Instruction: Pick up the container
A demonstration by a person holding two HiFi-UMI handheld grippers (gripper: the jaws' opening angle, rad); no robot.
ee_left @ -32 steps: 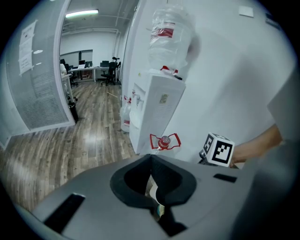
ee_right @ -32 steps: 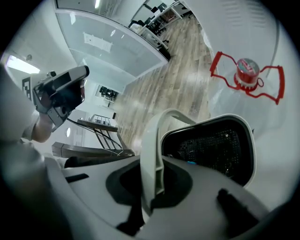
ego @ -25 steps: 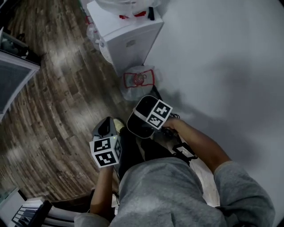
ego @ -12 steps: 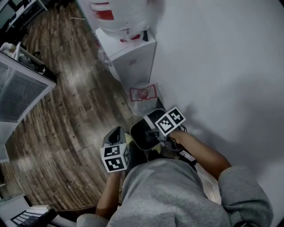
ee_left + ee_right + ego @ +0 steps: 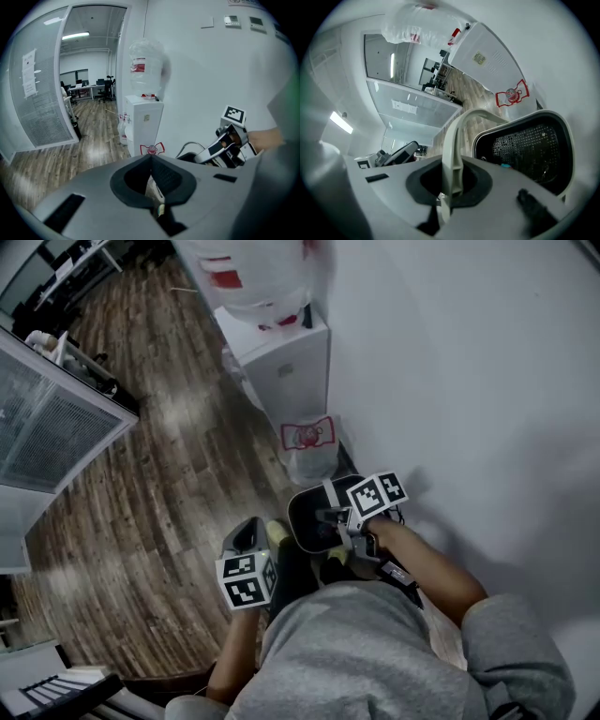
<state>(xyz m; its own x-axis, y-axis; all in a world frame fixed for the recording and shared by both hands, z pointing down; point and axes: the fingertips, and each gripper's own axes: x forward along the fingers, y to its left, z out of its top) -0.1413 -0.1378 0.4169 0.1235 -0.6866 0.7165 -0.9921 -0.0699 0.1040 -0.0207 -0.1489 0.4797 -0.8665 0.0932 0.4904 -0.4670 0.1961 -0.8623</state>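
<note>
The container (image 5: 529, 150) is a black bin with a perforated inside and a pale rim, and it hangs from a pale hoop handle (image 5: 454, 136). My right gripper (image 5: 451, 157) is shut on that handle. In the head view the container (image 5: 307, 521) hangs above the floor in front of the person's body, under my right gripper (image 5: 330, 518). My left gripper (image 5: 251, 529) is held to its left, apart from it, jaws together on nothing that I can make out. The left gripper view shows its closed jaws (image 5: 152, 164) and my right gripper (image 5: 220, 150) off to the right.
A white water dispenser (image 5: 281, 352) with a clear bottle (image 5: 244, 268) stands against the white wall (image 5: 469, 381). A red-and-white plastic bag (image 5: 309, 442) lies at its foot. A glass partition (image 5: 56, 427) runs along the left of the wood floor (image 5: 159, 512).
The view has tilted up, so more of the dispenser, bottle and partition shows. Both grippers and the hanging container sit slightly lower and further right in the picture; the grip is unchanged.
</note>
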